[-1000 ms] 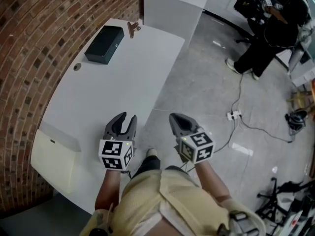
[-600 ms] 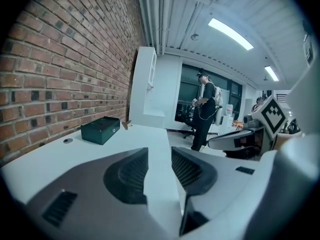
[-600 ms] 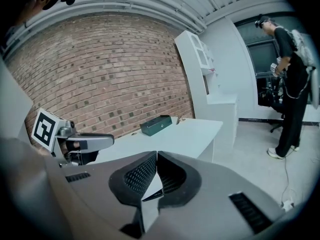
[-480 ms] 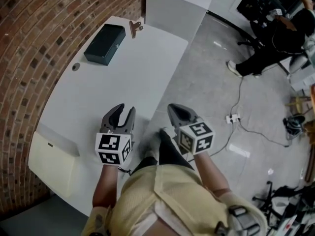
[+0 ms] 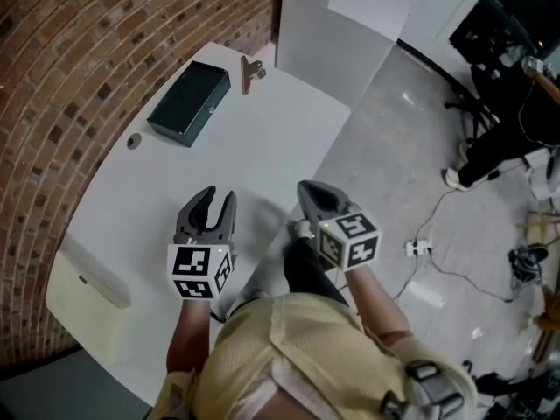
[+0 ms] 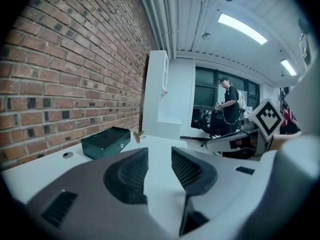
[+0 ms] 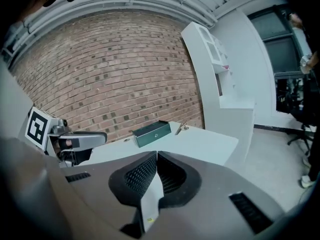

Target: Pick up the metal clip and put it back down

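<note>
- Worktop (image 5: 219, 173): white, we see it running along the brick wall (image 5: 70, 59).
- Dark green box (image 5: 189, 103): lies flat near the far end, toward the wall-side edge.
- Left hand-held gripper (image 5: 213, 198): over the worktop's near half, jaws spread, nothing between them.
- Right hand-held gripper (image 5: 308, 192): at the worktop's right edge, jaws pressed together, empty.
- Metal clip (image 5: 251, 72): lies on the worktop at the far corner, near the box but apart from it, well away from both of our grippers.
</note>
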A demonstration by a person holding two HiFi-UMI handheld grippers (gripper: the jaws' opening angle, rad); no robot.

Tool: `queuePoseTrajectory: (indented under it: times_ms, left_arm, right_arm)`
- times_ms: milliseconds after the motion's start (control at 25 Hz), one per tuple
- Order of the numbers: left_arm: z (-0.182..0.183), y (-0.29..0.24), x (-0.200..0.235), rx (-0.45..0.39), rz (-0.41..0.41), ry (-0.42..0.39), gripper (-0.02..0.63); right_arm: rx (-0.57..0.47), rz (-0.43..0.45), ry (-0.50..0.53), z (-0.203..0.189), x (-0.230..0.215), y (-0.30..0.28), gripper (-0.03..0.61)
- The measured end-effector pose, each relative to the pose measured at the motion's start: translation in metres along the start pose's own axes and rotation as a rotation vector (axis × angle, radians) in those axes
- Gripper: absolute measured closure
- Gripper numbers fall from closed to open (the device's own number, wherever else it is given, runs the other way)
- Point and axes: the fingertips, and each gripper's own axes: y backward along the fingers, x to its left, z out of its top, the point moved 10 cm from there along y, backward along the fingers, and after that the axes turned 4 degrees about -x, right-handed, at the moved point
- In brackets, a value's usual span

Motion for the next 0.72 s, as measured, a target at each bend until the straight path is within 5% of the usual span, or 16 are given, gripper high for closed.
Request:
queuePoseTrajectory:
  times_ms: [720]
  left_arm:
    - [0.045,-0.204,0.007,0.067,0.134,0.012,0.489]
  right_arm:
    - [0.112,0.121,-0.011,0.064,-0.154,-0.112,0.574]
